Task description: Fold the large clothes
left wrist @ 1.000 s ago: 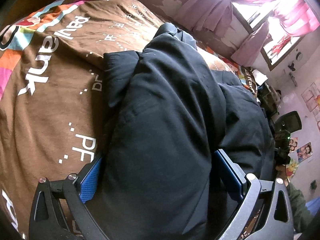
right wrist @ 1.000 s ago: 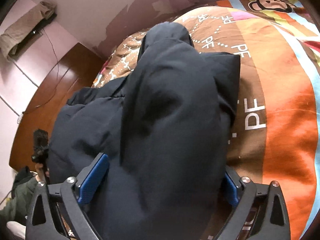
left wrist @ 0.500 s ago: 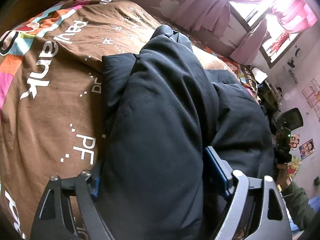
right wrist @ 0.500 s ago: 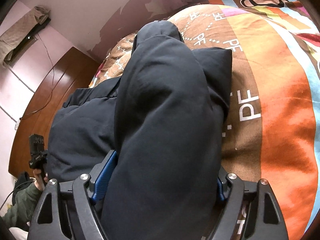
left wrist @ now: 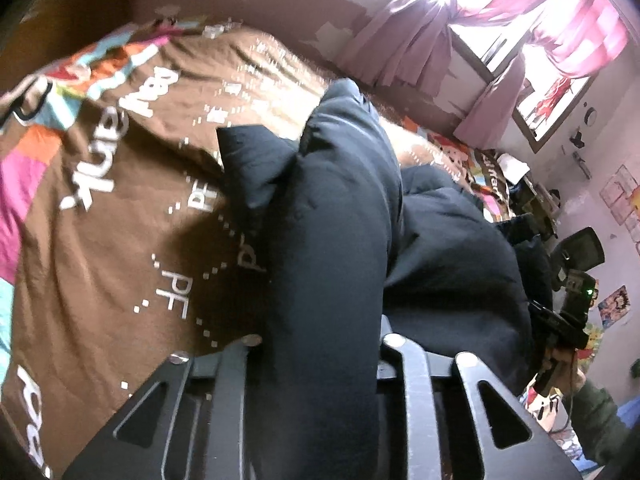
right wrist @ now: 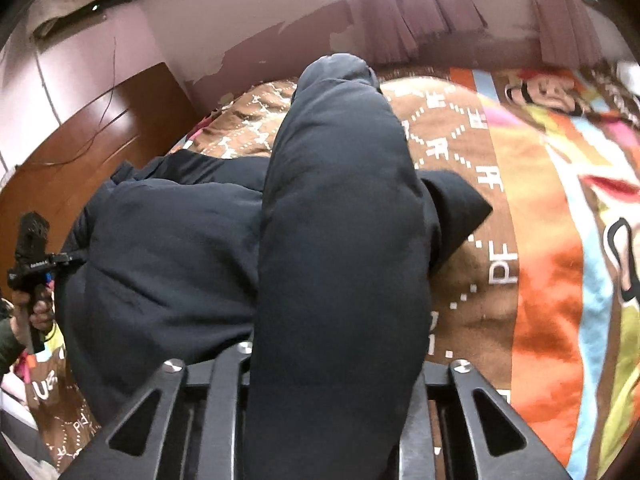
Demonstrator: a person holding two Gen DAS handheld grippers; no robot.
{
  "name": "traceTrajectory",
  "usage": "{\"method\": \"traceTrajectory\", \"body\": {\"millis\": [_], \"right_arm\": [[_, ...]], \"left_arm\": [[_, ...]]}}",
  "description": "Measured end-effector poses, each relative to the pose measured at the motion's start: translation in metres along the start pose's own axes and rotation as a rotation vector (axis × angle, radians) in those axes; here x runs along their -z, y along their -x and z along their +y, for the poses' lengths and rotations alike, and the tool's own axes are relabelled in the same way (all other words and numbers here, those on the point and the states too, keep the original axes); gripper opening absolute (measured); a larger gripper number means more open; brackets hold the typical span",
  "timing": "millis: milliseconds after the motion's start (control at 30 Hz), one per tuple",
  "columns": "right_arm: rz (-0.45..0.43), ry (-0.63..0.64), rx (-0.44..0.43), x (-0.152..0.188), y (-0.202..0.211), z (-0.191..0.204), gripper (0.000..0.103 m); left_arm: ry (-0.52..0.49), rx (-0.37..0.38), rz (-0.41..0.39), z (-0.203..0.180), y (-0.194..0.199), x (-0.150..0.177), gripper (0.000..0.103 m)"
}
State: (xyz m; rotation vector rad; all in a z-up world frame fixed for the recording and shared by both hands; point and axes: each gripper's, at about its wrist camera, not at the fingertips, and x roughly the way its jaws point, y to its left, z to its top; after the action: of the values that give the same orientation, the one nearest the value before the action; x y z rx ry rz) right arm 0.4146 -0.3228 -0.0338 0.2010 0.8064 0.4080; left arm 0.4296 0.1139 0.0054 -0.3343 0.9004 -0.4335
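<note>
A large dark navy padded jacket (left wrist: 340, 240) lies on a brown patterned bedspread (left wrist: 100, 248). A thick fold of it runs up the middle of both views, lifted off the bed. My left gripper (left wrist: 320, 344) is shut on this fold, its pads hidden by the fabric. In the right wrist view the same jacket (right wrist: 340, 220) fills the centre, and my right gripper (right wrist: 336, 356) is shut on its fold too. The rest of the jacket lies heaped beside the fold in each view.
The bedspread (right wrist: 540, 280) spreads out orange and striped to the right. A wooden headboard (right wrist: 100, 132) and pink wall stand behind. Pink curtains (left wrist: 420, 40) hang at a bright window. A person's hand holds a camera (left wrist: 572, 312) at the bed's edge.
Both grippers have closed from wide open onto the jacket fold, the blue pads disappearing into the fabric. The fold has been lifted and the views have tilted up.
</note>
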Motion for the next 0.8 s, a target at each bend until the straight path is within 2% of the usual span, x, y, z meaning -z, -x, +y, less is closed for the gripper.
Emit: {"method": "traceTrajectory", "body": {"millis": [233, 433, 600, 700, 800], "right_arm": [[-0.104, 0.050, -0.054, -0.024, 0.037, 0.036, 0.017], [-0.172, 0.079, -0.119, -0.054, 0.038, 0.069, 0.017], [-0.169, 0.086, -0.149, -0.073, 0.008, 0.083, 0.017], [-0.114, 0.091, -0.133, -0.074, -0.022, 0.089, 0.017], [-0.070, 0.095, -0.037, -0.066, -0.044, 0.085, 0.023]], "left_arm": [[-0.016, -0.018, -0.134, -0.025, 0.046, -0.024, 0.013], [0.028, -0.062, -0.232, -0.004, 0.081, -0.040, 0.013], [0.077, -0.140, -0.208, 0.028, 0.074, -0.035, 0.013], [0.101, -0.167, -0.169, 0.046, 0.059, -0.028, 0.014], [0.090, -0.162, -0.160, 0.048, 0.055, -0.025, 0.020]]}}
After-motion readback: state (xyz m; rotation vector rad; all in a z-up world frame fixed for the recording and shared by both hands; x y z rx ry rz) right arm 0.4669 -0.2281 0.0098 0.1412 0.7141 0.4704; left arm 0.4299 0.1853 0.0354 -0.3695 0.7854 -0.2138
